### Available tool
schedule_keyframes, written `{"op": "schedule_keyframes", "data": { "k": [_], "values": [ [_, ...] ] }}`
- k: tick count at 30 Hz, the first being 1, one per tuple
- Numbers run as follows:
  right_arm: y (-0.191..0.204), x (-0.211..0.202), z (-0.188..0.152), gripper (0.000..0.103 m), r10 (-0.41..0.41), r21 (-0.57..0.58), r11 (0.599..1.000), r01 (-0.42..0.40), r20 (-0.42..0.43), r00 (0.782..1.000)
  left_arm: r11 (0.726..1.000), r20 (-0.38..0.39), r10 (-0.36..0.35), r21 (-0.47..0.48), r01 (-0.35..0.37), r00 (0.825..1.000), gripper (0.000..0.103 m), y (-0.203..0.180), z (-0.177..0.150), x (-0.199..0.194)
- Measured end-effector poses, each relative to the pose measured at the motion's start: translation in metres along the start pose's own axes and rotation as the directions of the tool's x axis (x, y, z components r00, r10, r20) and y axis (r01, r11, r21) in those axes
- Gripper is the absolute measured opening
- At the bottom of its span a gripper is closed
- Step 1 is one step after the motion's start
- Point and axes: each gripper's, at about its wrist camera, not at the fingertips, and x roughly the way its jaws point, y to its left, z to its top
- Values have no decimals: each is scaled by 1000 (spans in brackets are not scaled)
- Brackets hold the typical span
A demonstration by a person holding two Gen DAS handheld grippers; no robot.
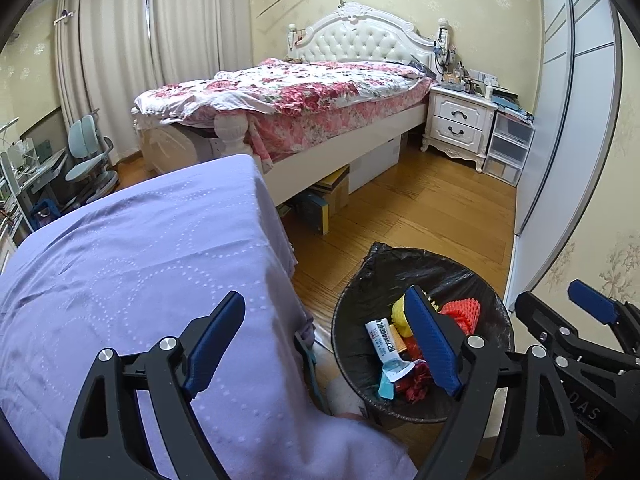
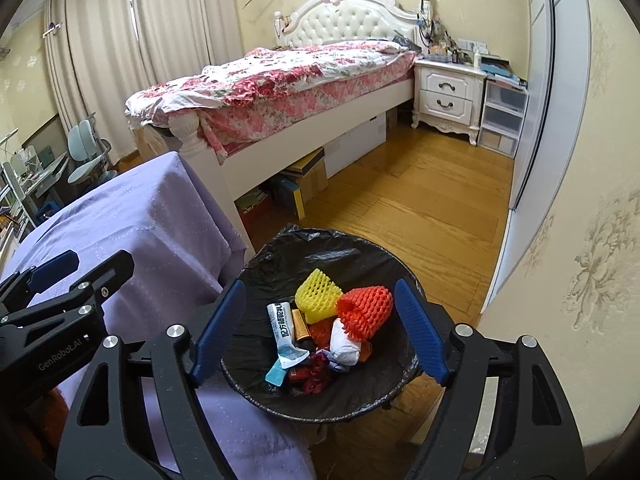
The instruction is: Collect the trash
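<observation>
I see one lavender-draped surface left of my right hand-held gripper, and one black-lined trash bin directly under it. Both hand-held grippers — the left too — gape wide, holding nothing. In the bin: two foam nets — one yellow, one orange — one white tube, one white wad.

— What sort of place is this?
— A home bedroom: a bed with a floral quilt at twelve o'clock, a nightstand at one, curtains at ten.
</observation>
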Motion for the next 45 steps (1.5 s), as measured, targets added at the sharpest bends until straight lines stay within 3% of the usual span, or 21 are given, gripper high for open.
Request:
{"op": "schedule_keyframes", "data": {
  "k": [21, 45],
  "values": [
    [28, -59, -13, 83, 16, -42, 999, -12, 91, 996, 998, 73, 51, -50, -47, 996, 83, 30, -19, -59],
    [34, -70, -15, 83, 21, -50, 999, -15, 106, 994, 997, 89, 53, -61, -48, 995, 83, 36, -20, -68]
  ]
}}
